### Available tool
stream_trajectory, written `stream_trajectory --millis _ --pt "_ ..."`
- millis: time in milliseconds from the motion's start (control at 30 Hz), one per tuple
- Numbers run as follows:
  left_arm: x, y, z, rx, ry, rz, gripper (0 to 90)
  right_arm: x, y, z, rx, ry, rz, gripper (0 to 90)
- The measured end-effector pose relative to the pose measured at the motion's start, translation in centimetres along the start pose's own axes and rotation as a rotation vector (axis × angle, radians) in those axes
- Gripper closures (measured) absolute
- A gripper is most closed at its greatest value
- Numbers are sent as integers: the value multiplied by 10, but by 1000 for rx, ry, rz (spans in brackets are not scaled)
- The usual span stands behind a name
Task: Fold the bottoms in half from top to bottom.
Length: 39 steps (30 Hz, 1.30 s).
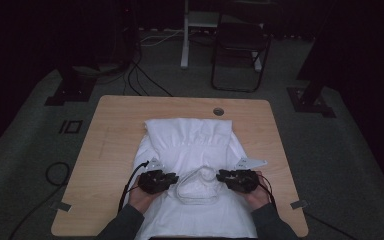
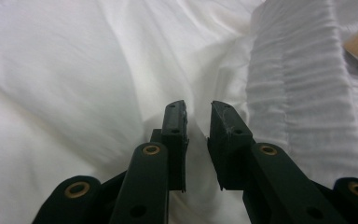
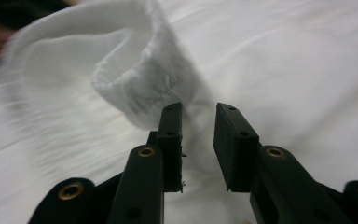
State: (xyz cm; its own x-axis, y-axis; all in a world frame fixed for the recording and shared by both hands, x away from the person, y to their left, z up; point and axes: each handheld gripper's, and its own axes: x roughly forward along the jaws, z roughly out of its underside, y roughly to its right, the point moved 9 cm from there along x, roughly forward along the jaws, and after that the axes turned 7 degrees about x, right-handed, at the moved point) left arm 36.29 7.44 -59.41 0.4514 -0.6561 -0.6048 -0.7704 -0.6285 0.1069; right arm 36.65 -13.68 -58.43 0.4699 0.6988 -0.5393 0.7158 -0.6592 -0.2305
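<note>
Garment (image 1: 190, 145), white, on table (image 1: 110, 150), bunched between left hand-held gripper (image 1: 172, 179) and right hand-held gripper (image 1: 221, 176), both slightly parted.

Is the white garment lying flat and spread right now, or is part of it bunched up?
Partly bunched. The white garment lies spread over the table, but a rumpled loop of fabric rises between the left gripper and right gripper.
</note>
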Motion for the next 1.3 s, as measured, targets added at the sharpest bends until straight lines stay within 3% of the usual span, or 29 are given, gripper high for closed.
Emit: stream_trajectory --millis 100,200,267,333,433,667,800,867,900,1000,1033,1067,1133,1200,1300 --pt "9 -3 -4 6 -10 -5 757 5 25 -17 90 46 110 706" --pt "14 -3 -9 18 -13 -8 753 18 33 -29 119 49 105 705" --pt "18 -5 -12 17 -18 -9 753 30 30 -32 113 16 70 707" --pt "23 -6 -10 17 -31 -2 753 41 21 -29 99 -31 7 723" --pt "24 0 -3 14 -47 26 754 47 2 -16 44 -86 -52 758" --pt "4 22 17 39 -48 72 749 21 -33 13 -14 -114 -188 778" --pt "-2 27 20 50 -42 74 739 13 -37 26 -26 -143 -194 769" --pt "-3 27 22 55 -42 78 735 12 -36 38 -42 -177 -174 768" --pt "-5 27 21 47 -35 84 727 12 -34 42 -25 -184 -174 768" --pt "-7 24 16 46 -21 73 690 10 -32 39 -23 -185 -171 750" --pt "-10 19 9 53 -4 49 681 8 -29 32 -38 -170 -147 696" --pt "-10 19 9 53 -4 49 679 8 -29 32 -38 -170 -147 696" --pt "-13 6 -8 54 41 10 673 6 -20 11 -43 -107 -87 618" --pt "-13 1 -15 55 57 -3 661 8 -10 -6 -36 -60 -55 600" --pt "-5 -19 -38 70 81 -51 640 19 9 -28 -40 -28 13 572"
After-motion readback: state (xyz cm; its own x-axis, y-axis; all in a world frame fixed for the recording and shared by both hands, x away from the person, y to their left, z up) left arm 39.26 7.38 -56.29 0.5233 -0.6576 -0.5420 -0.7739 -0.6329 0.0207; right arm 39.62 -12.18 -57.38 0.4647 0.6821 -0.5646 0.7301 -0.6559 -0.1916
